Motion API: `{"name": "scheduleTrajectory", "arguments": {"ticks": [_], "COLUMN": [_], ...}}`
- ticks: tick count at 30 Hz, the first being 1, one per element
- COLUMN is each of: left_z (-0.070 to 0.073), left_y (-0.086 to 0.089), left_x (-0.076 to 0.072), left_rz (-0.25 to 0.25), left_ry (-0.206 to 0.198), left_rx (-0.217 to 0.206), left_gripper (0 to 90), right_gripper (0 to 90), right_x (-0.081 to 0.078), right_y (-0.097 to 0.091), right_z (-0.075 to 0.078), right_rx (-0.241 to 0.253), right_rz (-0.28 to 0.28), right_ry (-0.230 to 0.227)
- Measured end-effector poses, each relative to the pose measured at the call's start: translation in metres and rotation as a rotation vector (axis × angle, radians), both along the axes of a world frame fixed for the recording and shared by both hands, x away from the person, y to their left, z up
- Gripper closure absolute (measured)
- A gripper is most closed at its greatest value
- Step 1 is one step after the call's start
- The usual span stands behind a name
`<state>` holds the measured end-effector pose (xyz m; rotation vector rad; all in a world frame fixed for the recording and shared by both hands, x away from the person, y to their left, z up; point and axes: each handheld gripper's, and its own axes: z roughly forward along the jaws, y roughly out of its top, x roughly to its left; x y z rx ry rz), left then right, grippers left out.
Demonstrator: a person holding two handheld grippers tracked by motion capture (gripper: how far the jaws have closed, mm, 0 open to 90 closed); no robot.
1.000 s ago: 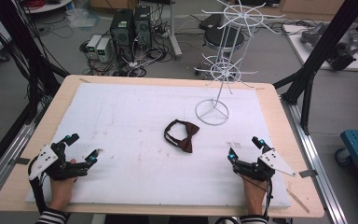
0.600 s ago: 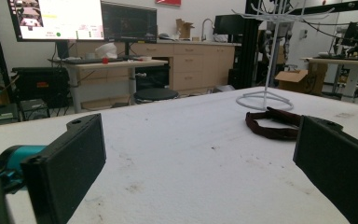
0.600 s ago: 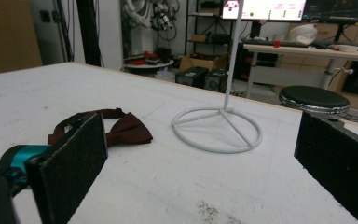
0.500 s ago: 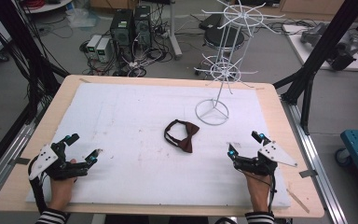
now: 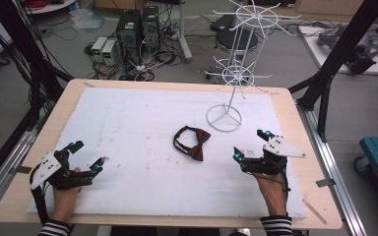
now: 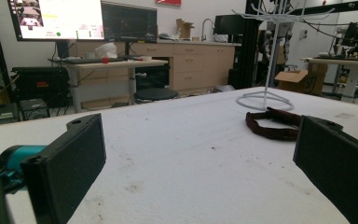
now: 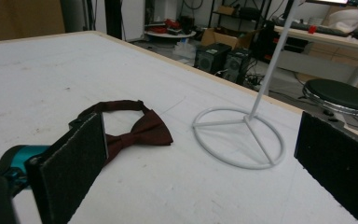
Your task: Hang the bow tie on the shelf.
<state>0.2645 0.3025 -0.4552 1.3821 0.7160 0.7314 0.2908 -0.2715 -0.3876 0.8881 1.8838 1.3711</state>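
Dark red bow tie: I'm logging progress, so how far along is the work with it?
Nothing looks done: the dark red fabric bow tie lies flat beside the white wire rack. The right gripper is open near it, the left gripper open and apart. Grasping remains.

The white foam-covered table top (image 5: pixel 128 123) lies open across its whole left and middle, giving free passage there. The dark red fabric bow tie (image 5: pixel 193 142) lies flat near the centre, with bare surface on every side. Just beyond it to the right, the white wire display stand with a ring base (image 5: pixel 224 118) rises tall, its spoked tiers (image 5: pixel 236 76) blocking high passes at the far right.
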Motion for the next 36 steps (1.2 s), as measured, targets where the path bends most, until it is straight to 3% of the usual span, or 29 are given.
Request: {"name": "scheduleTrajectory", "arguments": {"ticks": [7, 16, 36], "left_z": [0.0, 0.0, 0.0], "left_y": [0.0, 0.0, 0.0], "left_x": [0.0, 0.0, 0.0], "left_rz": [0.001, 0.002, 0.001], "left_ry": [0.0, 0.002, 0.0], "left_rx": [-0.002, -0.001, -0.003], "left_gripper": [2.7, 2.7, 2.7], "right_gripper": [1.8, 1.9, 1.9], "right_x": [0.011, 0.025, 0.05], "right_y": [0.013, 0.032, 0.073], "right_z": [0.014, 0.027, 0.032], "right_rx": [-0.038, -0.057, -0.139], "right_rz": [0.033, 0.041, 0.044], "right_ry": [0.029, 0.125, 0.249]}}
